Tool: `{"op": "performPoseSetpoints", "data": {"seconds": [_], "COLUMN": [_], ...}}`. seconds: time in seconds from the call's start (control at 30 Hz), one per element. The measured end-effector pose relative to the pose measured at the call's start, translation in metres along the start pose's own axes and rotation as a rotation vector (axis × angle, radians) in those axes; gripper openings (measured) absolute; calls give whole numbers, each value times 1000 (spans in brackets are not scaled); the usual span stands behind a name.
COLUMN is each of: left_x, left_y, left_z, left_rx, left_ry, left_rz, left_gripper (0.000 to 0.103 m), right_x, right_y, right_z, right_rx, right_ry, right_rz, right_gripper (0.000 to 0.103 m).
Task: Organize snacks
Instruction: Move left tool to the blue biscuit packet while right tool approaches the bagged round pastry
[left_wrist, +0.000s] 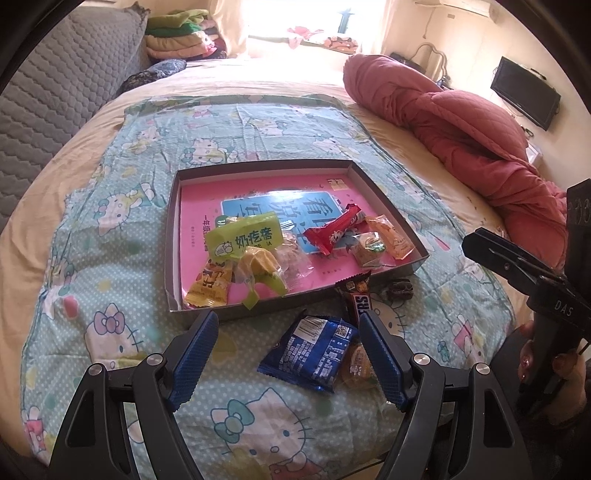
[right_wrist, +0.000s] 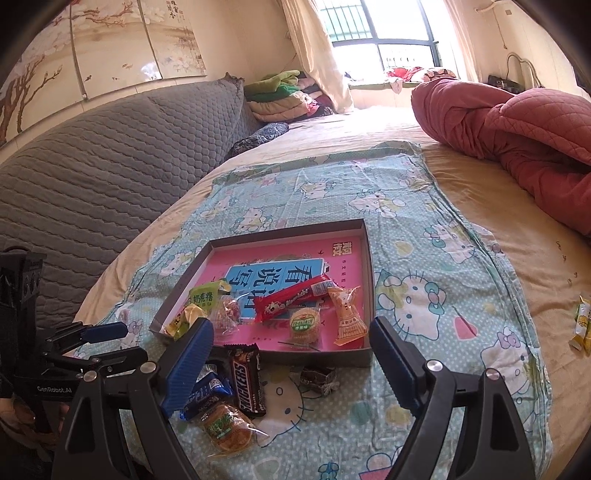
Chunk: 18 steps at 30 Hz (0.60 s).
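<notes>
A shallow grey box (left_wrist: 258, 167) (right_wrist: 367, 254) with a pink book inside holds several snacks: a green packet (left_wrist: 245, 236), a red bar (left_wrist: 334, 229) (right_wrist: 291, 297), an orange packet (left_wrist: 389, 236) (right_wrist: 347, 317). On the cloth in front lie a blue packet (left_wrist: 314, 350) (right_wrist: 208, 387), a Snickers bar (left_wrist: 356, 295) (right_wrist: 247, 380), a round biscuit (right_wrist: 227, 428) and a dark small candy (left_wrist: 399, 288) (right_wrist: 317, 378). My left gripper (left_wrist: 286, 358) is open and empty, just above the blue packet. My right gripper (right_wrist: 291, 365) is open and empty, over the Snickers and the dark candy.
The box sits on a Hello Kitty cloth (left_wrist: 110, 258) on a bed. A red quilt (left_wrist: 461, 122) lies at the right, a grey padded headboard (right_wrist: 92, 177) at the left. Yellow packets (right_wrist: 581, 325) lie at the far right edge.
</notes>
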<state>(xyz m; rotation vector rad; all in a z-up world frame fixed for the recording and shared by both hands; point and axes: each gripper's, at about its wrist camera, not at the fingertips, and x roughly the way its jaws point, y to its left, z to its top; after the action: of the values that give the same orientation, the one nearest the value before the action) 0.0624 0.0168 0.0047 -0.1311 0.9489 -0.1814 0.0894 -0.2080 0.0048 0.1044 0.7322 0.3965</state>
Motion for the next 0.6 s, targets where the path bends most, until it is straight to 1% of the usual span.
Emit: {"op": "performPoseSetpoints", "data": {"seconds": [0.33,0.5,0.6], "left_x": [5,13,20], "left_y": [-4,-5,-3], "left_z": [-10,-14,-17], "left_rx": [2,1,-11], "left_ry": [55,90,116], "left_rz": [-29,-42,-57], "left_gripper": [80,80,80], "right_x": [3,14,22], "right_y": [22,36,45], "right_z": [-19,-34,-44], "right_rx": [-47,-91,-135], "right_ry": [81,178,234], "right_rz": [52,112,124], "right_gripper": [86,86,86]}}
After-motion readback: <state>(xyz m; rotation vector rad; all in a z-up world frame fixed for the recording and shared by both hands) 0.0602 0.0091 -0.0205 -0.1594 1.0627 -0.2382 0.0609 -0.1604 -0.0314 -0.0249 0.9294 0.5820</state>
